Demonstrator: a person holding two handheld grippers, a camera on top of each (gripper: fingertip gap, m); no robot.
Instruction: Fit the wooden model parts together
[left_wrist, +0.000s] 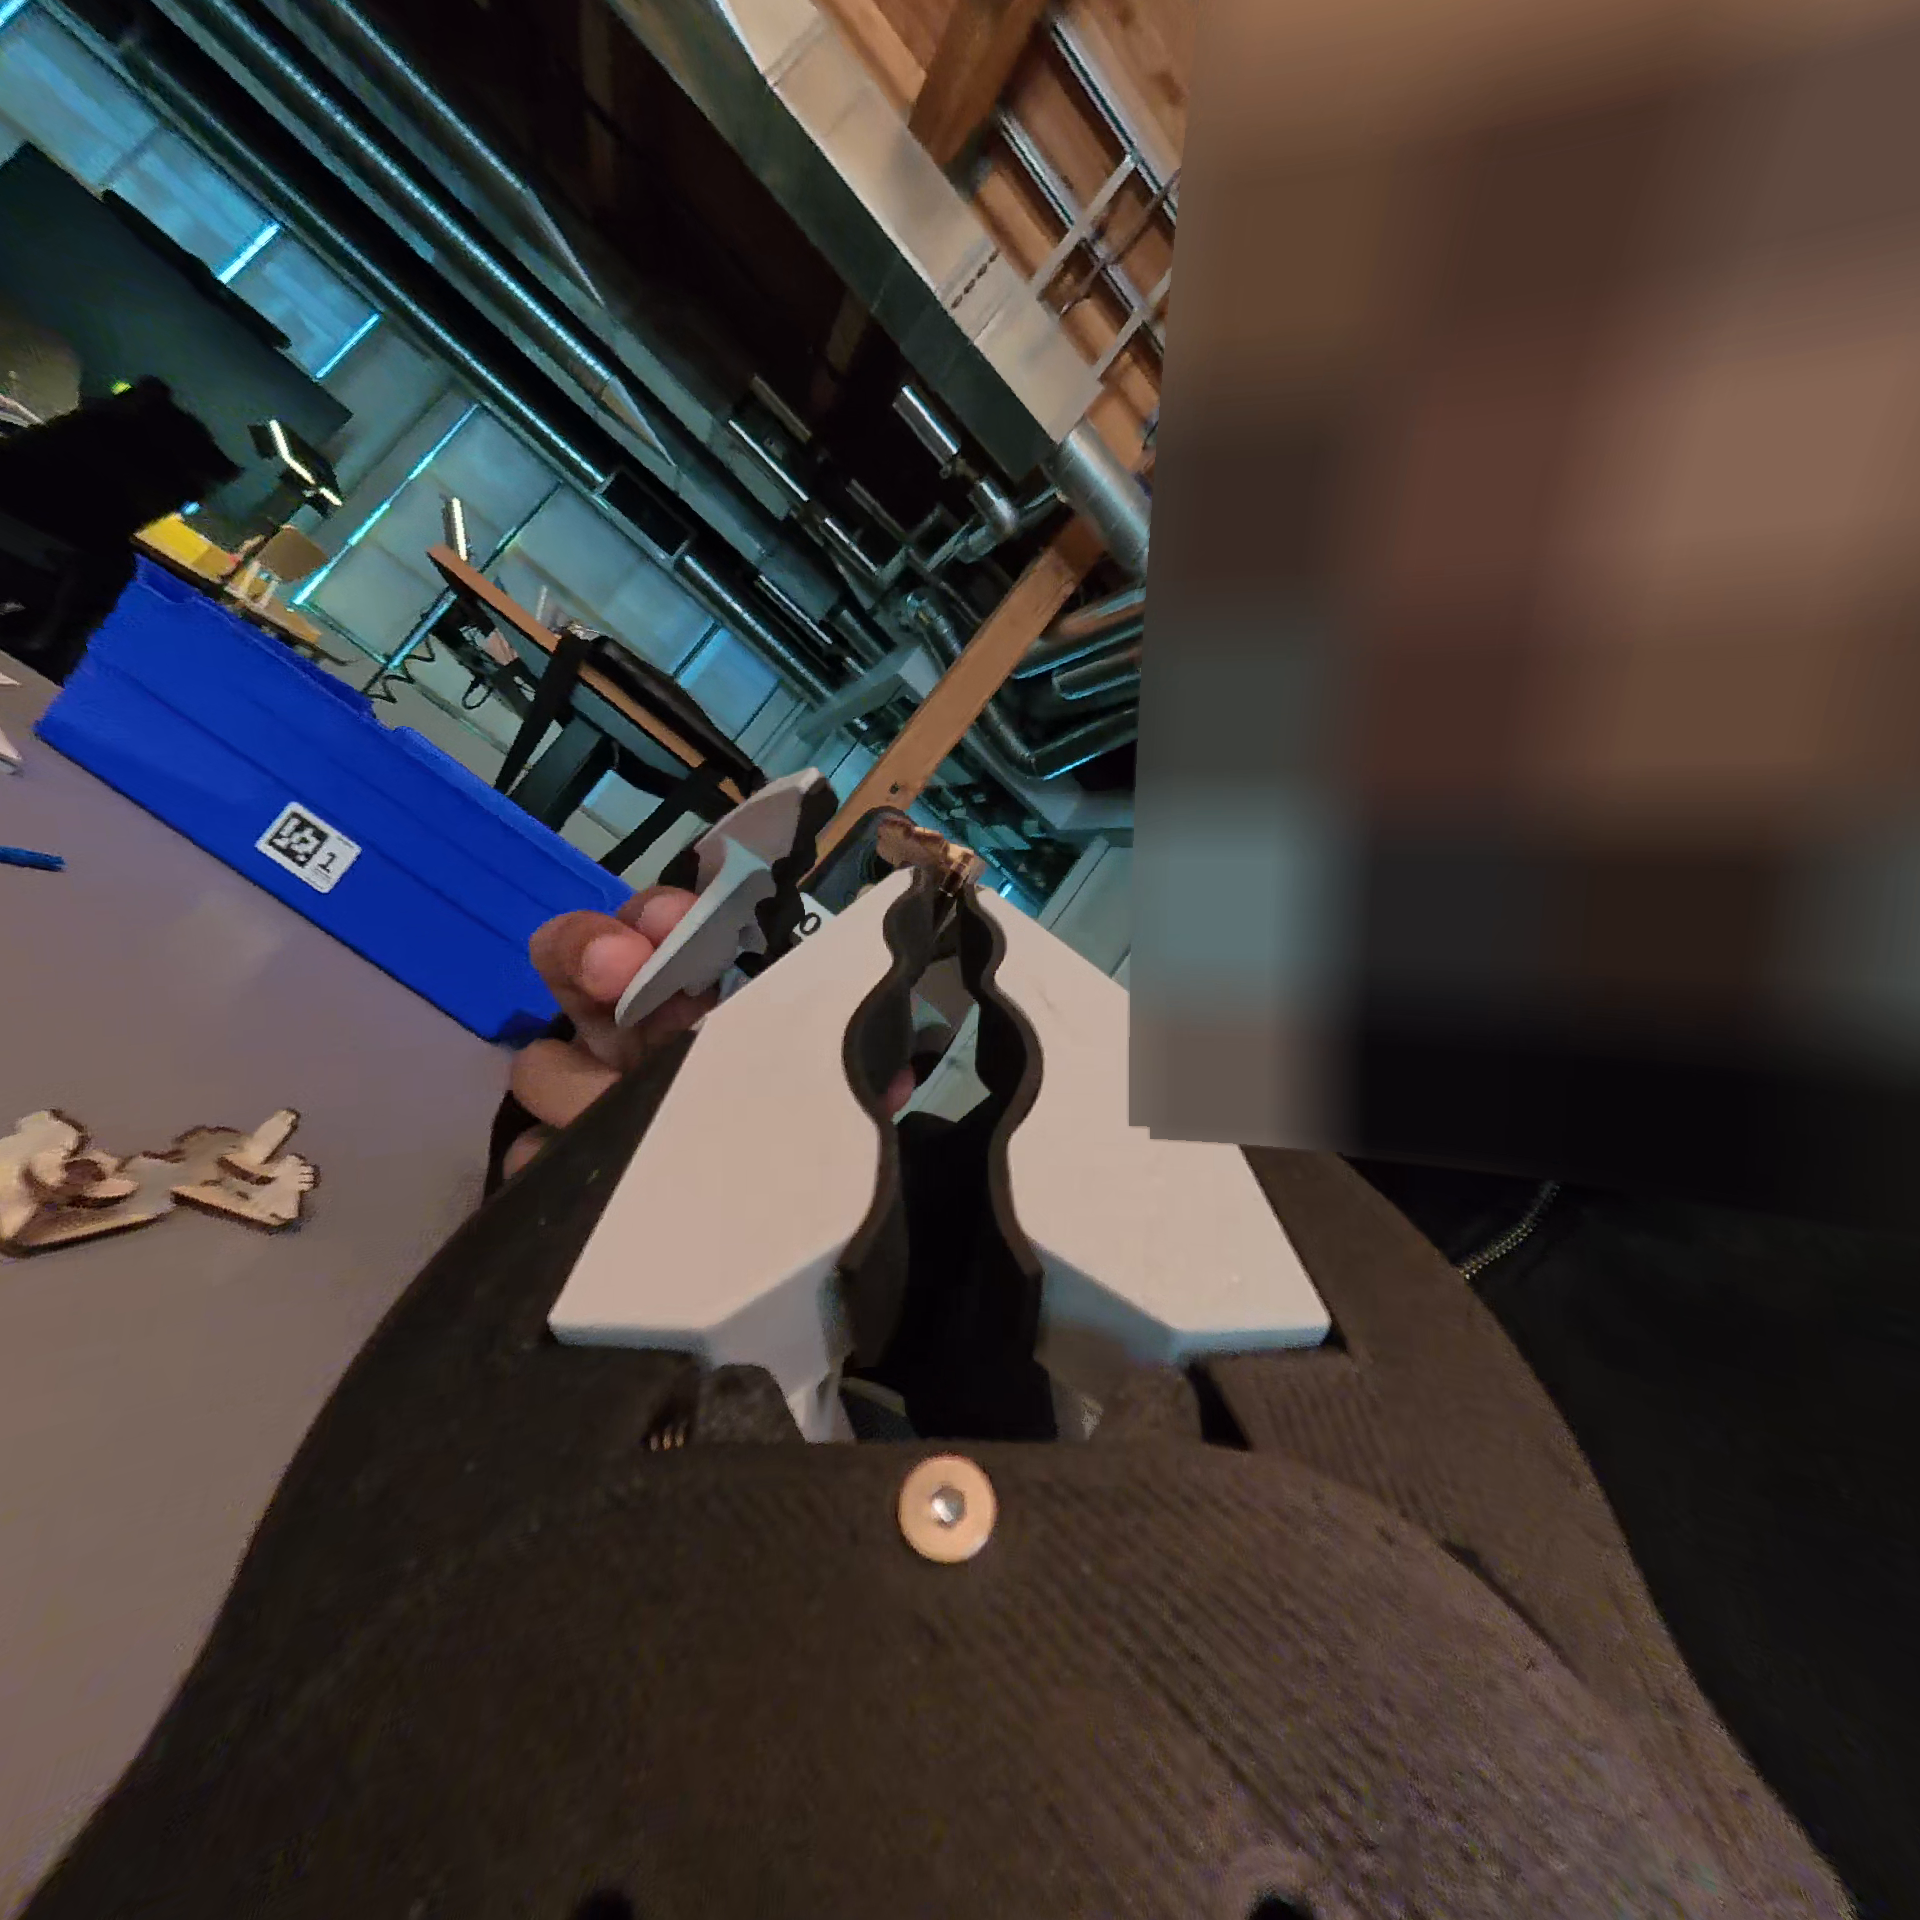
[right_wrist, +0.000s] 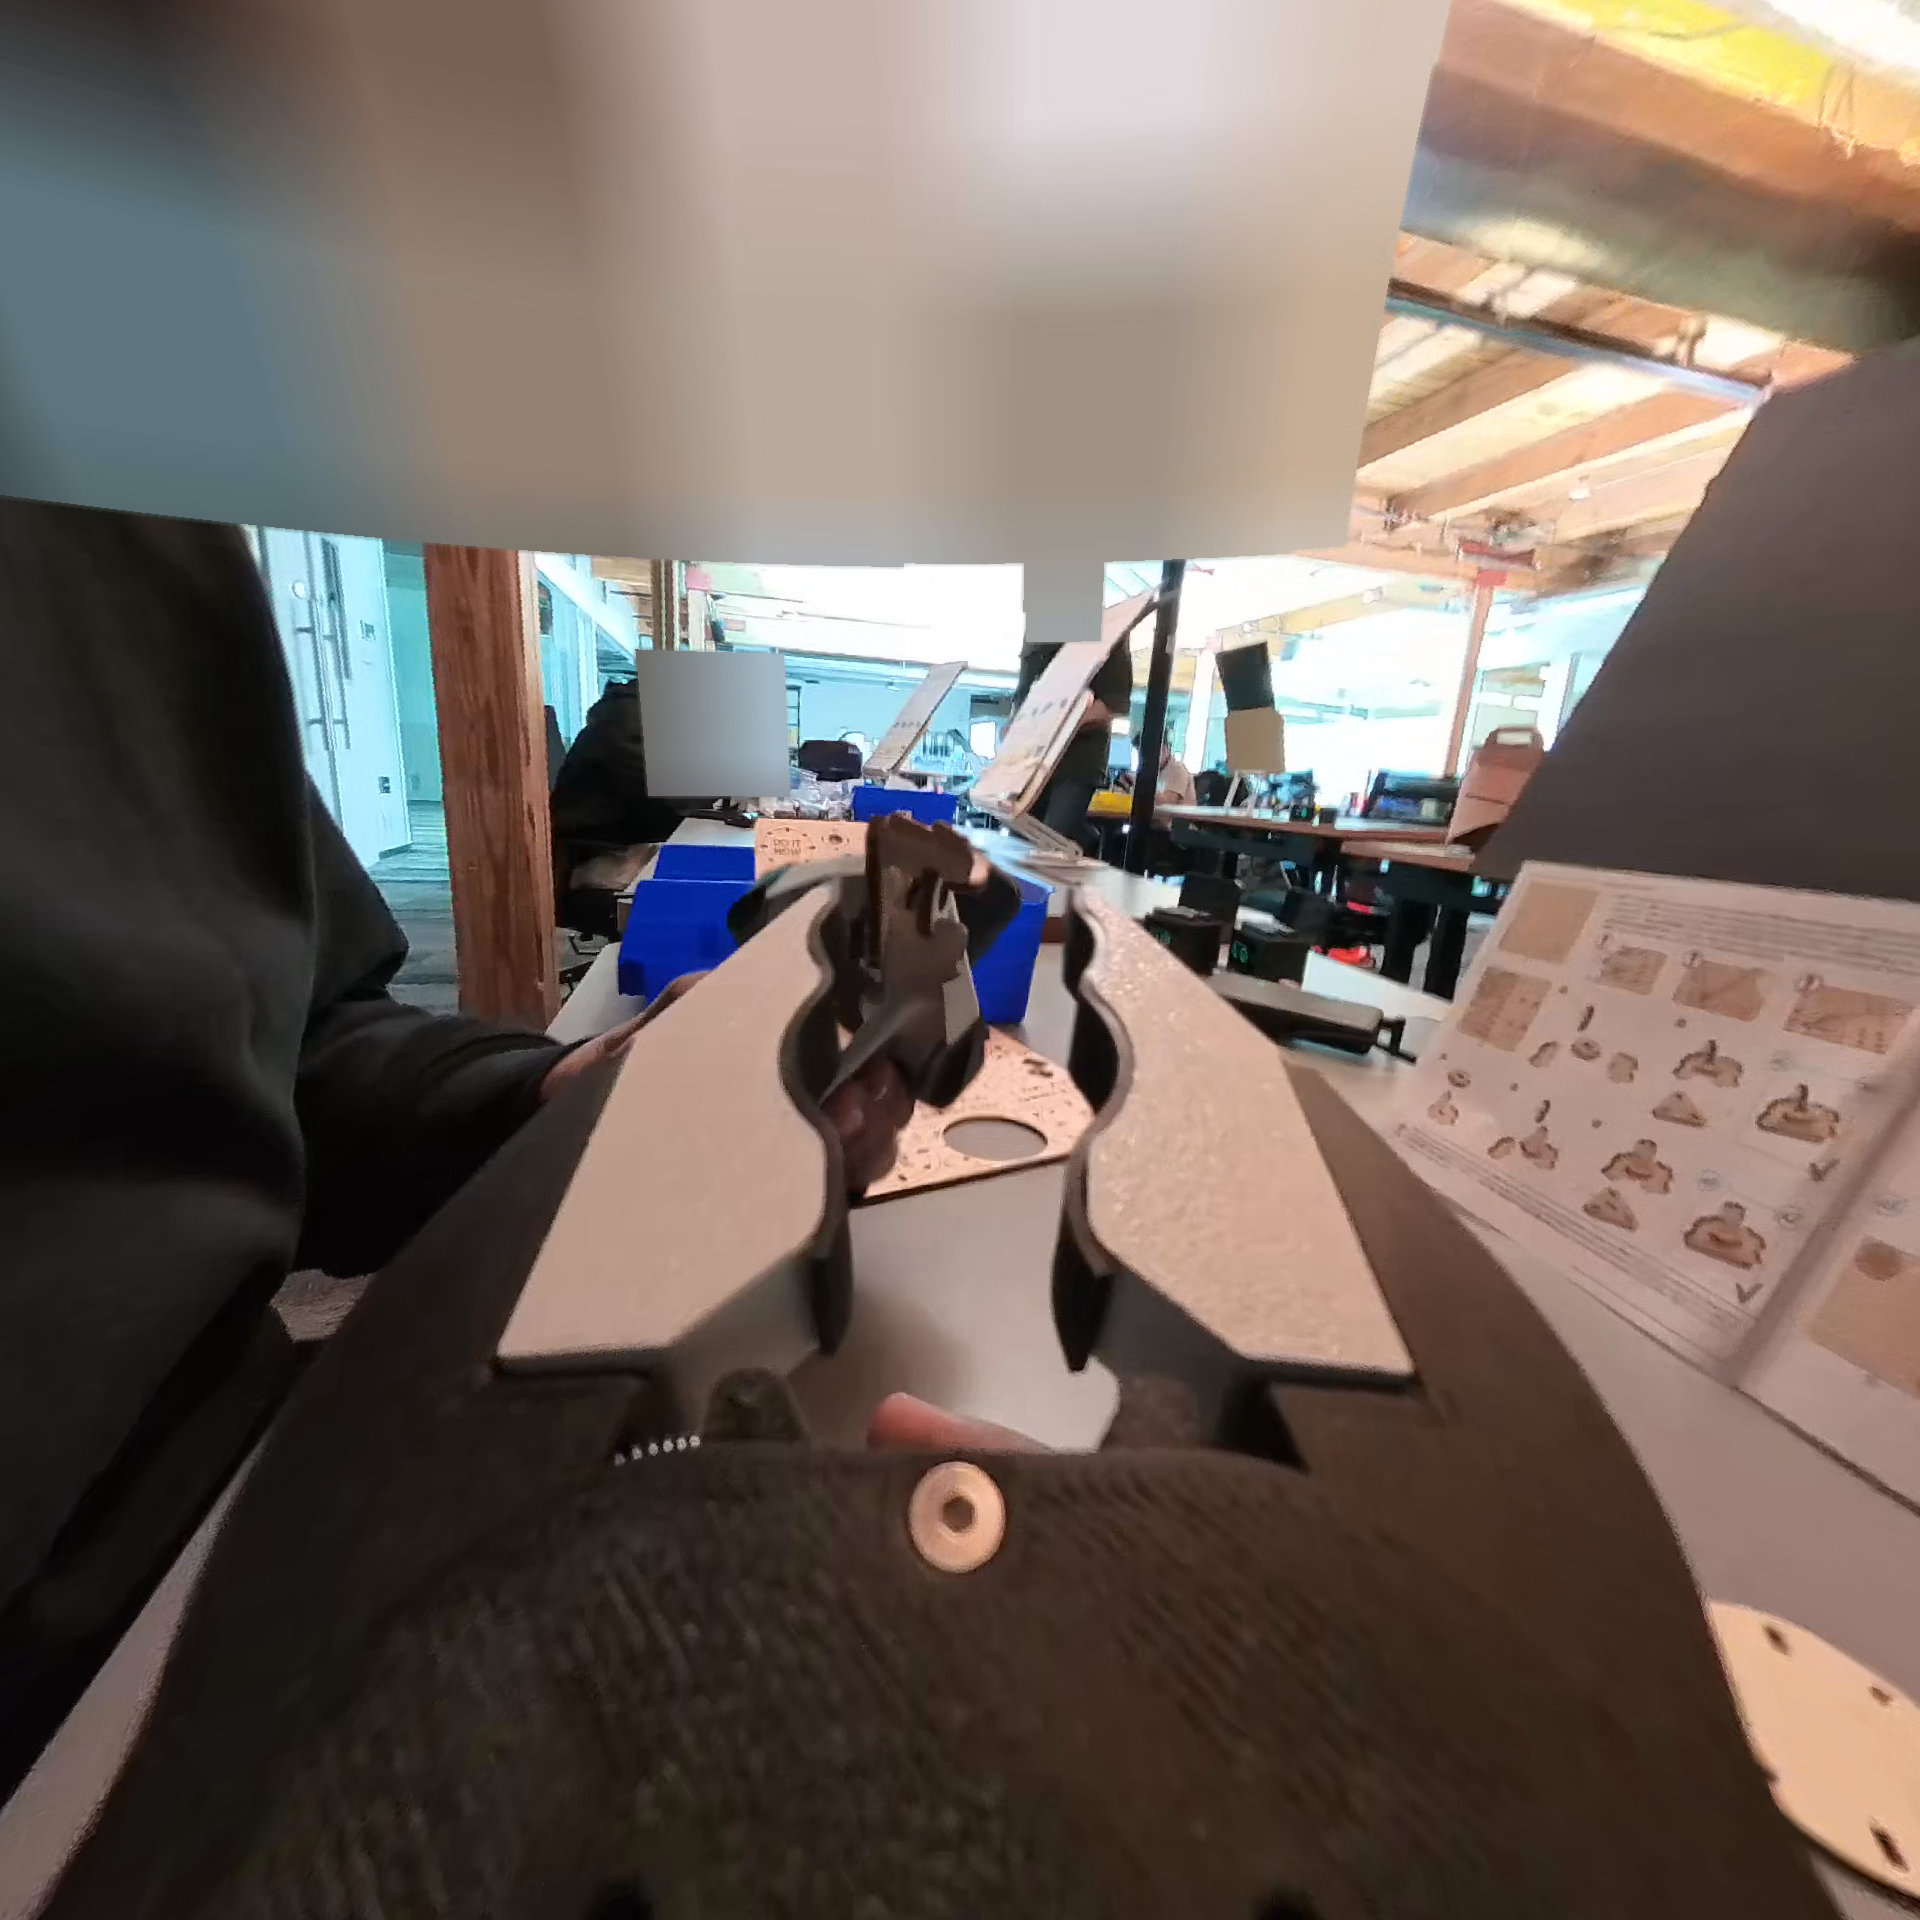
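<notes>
My left gripper (left_wrist: 940, 883) is shut at its tips on a small, flat wooden piece (left_wrist: 928, 850) that sticks out past the pads, and it is raised above the grey table (left_wrist: 156, 987). In the right wrist view the same piece (right_wrist: 902, 894) and the left gripper's dark fingers (right_wrist: 940, 1013) stand between the jaws of my right gripper (right_wrist: 951, 904). The right gripper is open. Its left pad is close beside the piece and its right pad stands well clear of it. One right finger (left_wrist: 727, 883) and a hand (left_wrist: 592, 956) show behind the left gripper.
A blue bin (left_wrist: 312, 790) and loose wooden parts (left_wrist: 156, 1174) are on the table at the left. A cut-out wooden sheet (right_wrist: 997, 1127), more blue bins (right_wrist: 686, 925), an illustrated instruction sheet (right_wrist: 1683, 1091) and a white disc (right_wrist: 1818, 1745) are at the right. People sit at the desks behind. My two grippers' fingertips are within a few centimetres of each other.
</notes>
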